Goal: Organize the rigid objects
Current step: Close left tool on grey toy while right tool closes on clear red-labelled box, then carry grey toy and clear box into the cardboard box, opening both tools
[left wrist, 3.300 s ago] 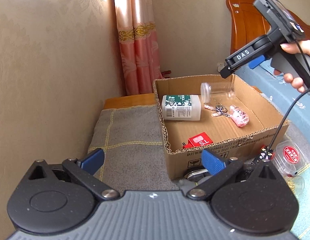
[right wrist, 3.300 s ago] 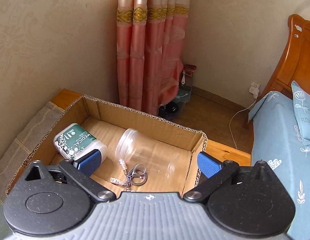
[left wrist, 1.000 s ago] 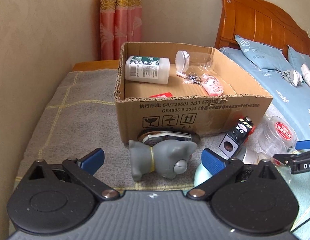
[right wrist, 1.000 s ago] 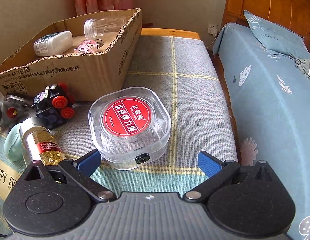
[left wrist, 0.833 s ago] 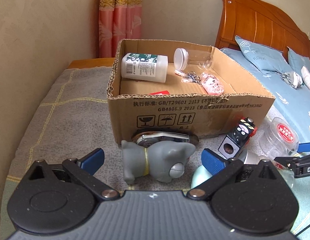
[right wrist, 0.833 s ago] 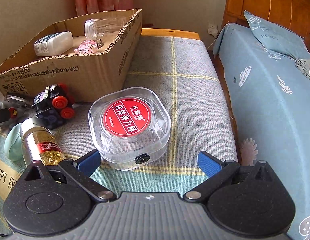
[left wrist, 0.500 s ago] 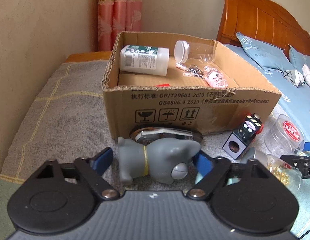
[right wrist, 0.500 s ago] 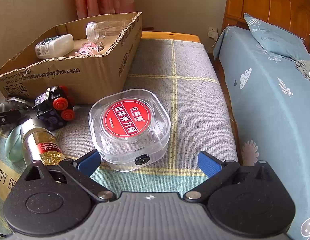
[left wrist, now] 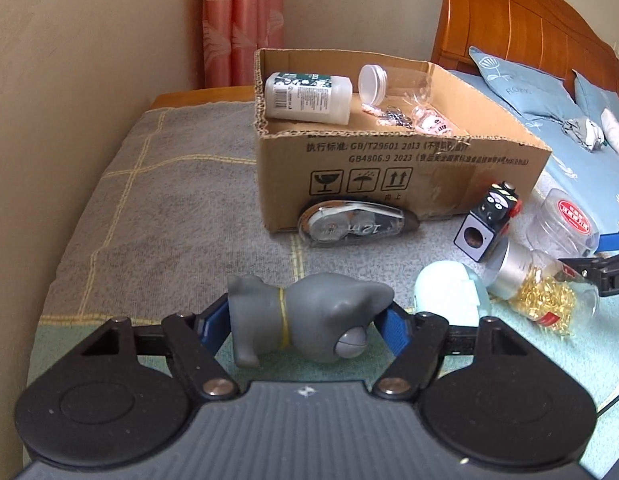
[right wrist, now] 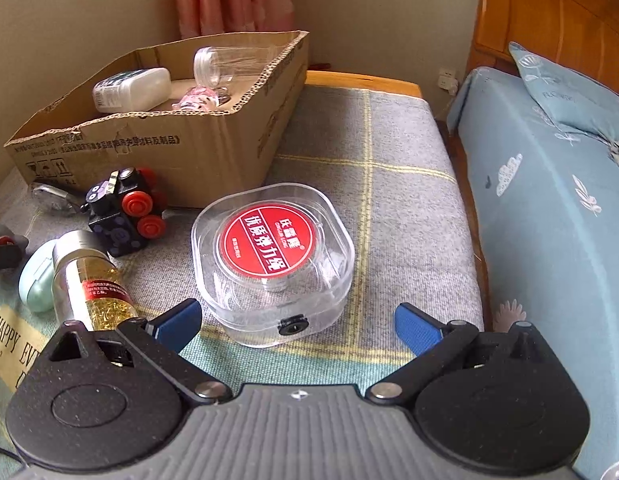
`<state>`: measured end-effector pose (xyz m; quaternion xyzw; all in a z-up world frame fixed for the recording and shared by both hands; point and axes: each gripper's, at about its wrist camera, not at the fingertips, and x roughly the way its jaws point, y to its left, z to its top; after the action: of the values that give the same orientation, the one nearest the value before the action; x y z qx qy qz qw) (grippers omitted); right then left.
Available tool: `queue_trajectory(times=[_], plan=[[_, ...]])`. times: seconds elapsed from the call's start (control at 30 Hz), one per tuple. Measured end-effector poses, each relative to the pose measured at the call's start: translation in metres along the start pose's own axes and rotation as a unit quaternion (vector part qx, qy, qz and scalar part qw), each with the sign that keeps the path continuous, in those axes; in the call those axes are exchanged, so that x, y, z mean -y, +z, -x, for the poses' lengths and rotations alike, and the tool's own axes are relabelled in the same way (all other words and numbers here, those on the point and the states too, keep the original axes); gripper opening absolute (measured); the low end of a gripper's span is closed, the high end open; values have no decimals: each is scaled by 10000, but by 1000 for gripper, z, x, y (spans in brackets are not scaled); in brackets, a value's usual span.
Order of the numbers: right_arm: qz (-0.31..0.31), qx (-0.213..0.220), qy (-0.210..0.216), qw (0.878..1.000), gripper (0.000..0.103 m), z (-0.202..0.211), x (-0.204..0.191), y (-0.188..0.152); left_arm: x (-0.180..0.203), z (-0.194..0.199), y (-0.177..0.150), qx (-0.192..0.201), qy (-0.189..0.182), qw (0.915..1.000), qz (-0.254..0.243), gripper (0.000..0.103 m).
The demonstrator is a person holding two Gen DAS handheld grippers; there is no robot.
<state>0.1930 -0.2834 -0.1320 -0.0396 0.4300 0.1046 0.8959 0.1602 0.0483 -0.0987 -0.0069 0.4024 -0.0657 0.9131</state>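
My left gripper [left wrist: 303, 320] is shut on a grey rubber toy animal [left wrist: 309, 324] and holds it above the blanket, in front of the cardboard box [left wrist: 389, 168]. The box holds a white bottle [left wrist: 309, 98], a clear jar [left wrist: 393, 80] and a pink keychain [left wrist: 429, 122]. My right gripper [right wrist: 297, 322] is open, with the clear square case with a red label [right wrist: 273, 254] just ahead of its fingers. A black toy train with red wheels [right wrist: 127, 210], a glass jar of gold bits [right wrist: 89, 280] and a pale green case [right wrist: 37, 280] lie to its left.
A correction tape dispenser [left wrist: 353, 226] leans against the box front. A wall runs along the left. A bed with blue sheet [right wrist: 549, 200] and wooden headboard [left wrist: 529, 32] lies to the right. Grey checked blanket [left wrist: 169, 208] covers the surface.
My left gripper closed on the grey toy animal and lifted it away from the box, uncovering the tape dispenser. My right gripper stayed open near the clear case.
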Motion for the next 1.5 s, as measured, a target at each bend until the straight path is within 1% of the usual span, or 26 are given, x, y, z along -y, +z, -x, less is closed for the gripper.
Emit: queue_trajectory(times=[0.1, 0.23, 0.33, 0.43, 0.5, 0.57, 0.63, 0.67, 0.7, 0.77, 0.87, 1.0, 1.1, 1.23, 1.33, 1.5], plan=[[278, -124, 172, 9994, 103, -6, -1, 10, 1, -2, 0, 26, 24, 10000, 23, 75], [603, -257, 382, 9971, 103, -13, -4, 21, 1, -6, -1, -38, 43, 10000, -1, 75], [792, -299, 415, 9955, 102, -15, -8, 27, 1, -8, 0, -50, 71, 10000, -5, 78], [958, -305, 356, 9943, 95, -14, -13, 34, 2, -8, 3, -4, 101, 9999, -24, 80], [1038, -304, 345, 9935, 88, -12, -15, 37, 3, -7, 5, 2, 59, 10000, -3, 80], [1119, -330, 331, 9926, 86, -10, -17, 38, 4, -7, 6, -26, 59, 10000, 3, 80], [1204, -337, 292, 9917, 81, -9, -19, 37, 5, -7, 6, -62, 65, 10000, 2, 79], [1208, -345, 289, 9917, 80, -8, -19, 38, 5, -8, 6, -75, 55, 10000, 4, 76], [1221, -358, 276, 9915, 80, -7, -19, 37, 4, -8, 5, -94, 68, 9999, 9, 74], [1263, -342, 239, 9911, 80, -5, -21, 36, 2, -7, 6, -107, 36, 9999, 16, 73], [1236, -330, 311, 9913, 80, 1, -20, 36, 1, -4, 8, -140, 41, 9999, -29, 72], [1237, -272, 329, 9914, 80, 14, -17, 40, 5, 5, 12, -142, 33, 9994, -310, 72], [1372, -190, 311, 9899, 80, 29, -18, 43, 9, 14, 15, -150, 2, 9986, -513, 72], [1486, -70, 379, 9881, 80, 49, -18, 51, 13, 27, 22, -168, -82, 9978, -644, 72], [1570, 76, 462, 9865, 80, 65, -20, 61, 15, 38, 29, -61, -184, 9974, -700, 72], [1737, 348, 546, 9827, 80, 80, -28, 84, 20, 55, 40, 186, -209, 9963, -816, 72]])
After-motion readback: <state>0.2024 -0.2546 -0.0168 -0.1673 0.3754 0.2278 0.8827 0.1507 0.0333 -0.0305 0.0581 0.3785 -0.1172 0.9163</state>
